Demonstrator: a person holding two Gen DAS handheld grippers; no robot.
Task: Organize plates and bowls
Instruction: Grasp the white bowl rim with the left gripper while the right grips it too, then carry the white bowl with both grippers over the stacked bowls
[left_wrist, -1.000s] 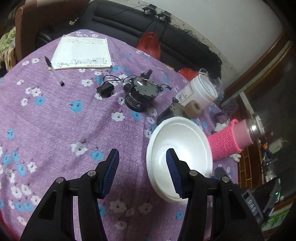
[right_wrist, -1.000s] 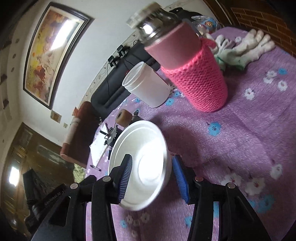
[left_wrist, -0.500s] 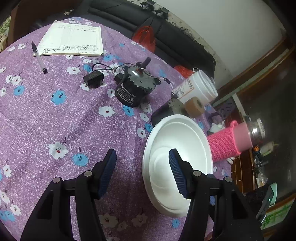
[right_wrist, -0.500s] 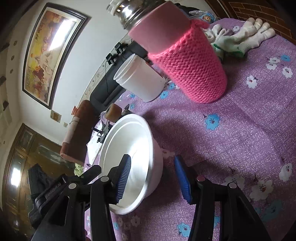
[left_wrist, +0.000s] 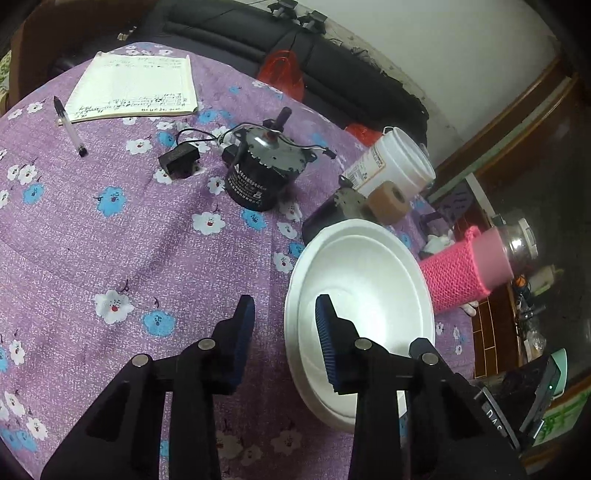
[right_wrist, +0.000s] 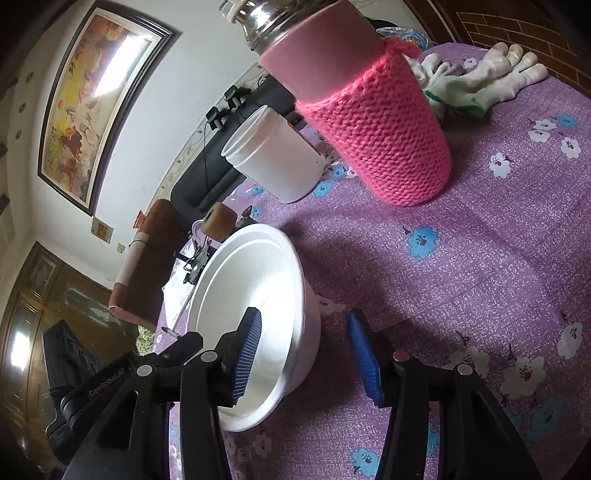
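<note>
A white foam bowl (left_wrist: 364, 280) sits on the purple flowered tablecloth (left_wrist: 110, 236); a second white rim nested under it shows along its left edge. My left gripper (left_wrist: 284, 332) is open, its jaws straddling the bowl's left rim, the right finger inside the bowl. My right gripper (right_wrist: 304, 354) is open and straddles the same bowl (right_wrist: 255, 288) at its opposite rim, the left finger inside, the right finger outside over the cloth. Neither gripper clamps the rim.
A pink knit-sleeved bottle (right_wrist: 373, 122), a white plastic tub (right_wrist: 273, 155), a tape roll (left_wrist: 388, 201) and white gloves (right_wrist: 480, 81) stand beyond the bowl. A black motor (left_wrist: 258, 173), an adapter (left_wrist: 179, 160), a pen (left_wrist: 68, 125) and a notepad (left_wrist: 136, 88) lie further left.
The bowl has come down and now rests level on the cloth. My left gripper's jaws have narrowed a little around the rim. The right gripper stays open at the far rim.
</note>
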